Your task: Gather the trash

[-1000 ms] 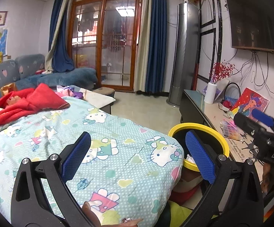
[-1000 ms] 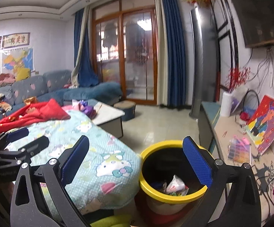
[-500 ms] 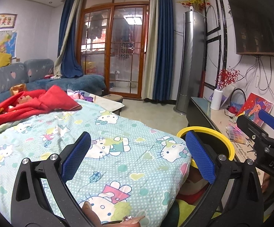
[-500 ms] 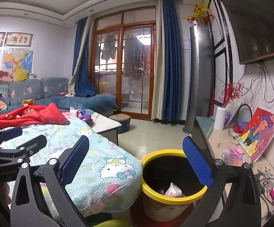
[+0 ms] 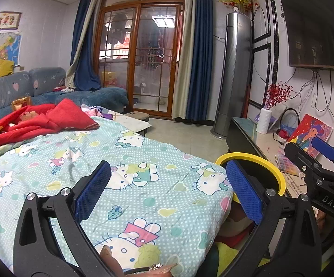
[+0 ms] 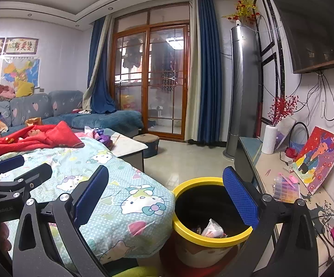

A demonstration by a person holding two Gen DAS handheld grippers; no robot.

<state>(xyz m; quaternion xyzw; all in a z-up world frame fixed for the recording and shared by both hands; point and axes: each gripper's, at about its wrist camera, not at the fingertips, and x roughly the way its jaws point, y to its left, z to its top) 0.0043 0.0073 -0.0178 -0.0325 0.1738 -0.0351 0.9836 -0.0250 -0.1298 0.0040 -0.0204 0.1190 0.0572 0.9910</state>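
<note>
A yellow-rimmed trash bin (image 6: 213,239) stands on the floor beside the covered table; it holds crumpled wrappers (image 6: 212,229). In the left wrist view only its rim (image 5: 259,159) shows past the cloth edge. My right gripper (image 6: 165,192) is open and empty, held above and in front of the bin. My left gripper (image 5: 168,185) is open and empty, over the Hello Kitty cloth (image 5: 120,184). Each gripper shows at the edge of the other's view: the right one (image 5: 314,161), the left one (image 6: 16,173).
A red blanket (image 5: 40,120) lies at the far left of the cloth. A low white table (image 6: 127,145) and a round stool (image 6: 149,143) stand beyond. A TV bench (image 6: 282,180) with a vase, a painting and a bead box runs along the right wall.
Both grippers have risen and tilted up a little; the bin and cloth sit lower in view. Both stay open and empty.
</note>
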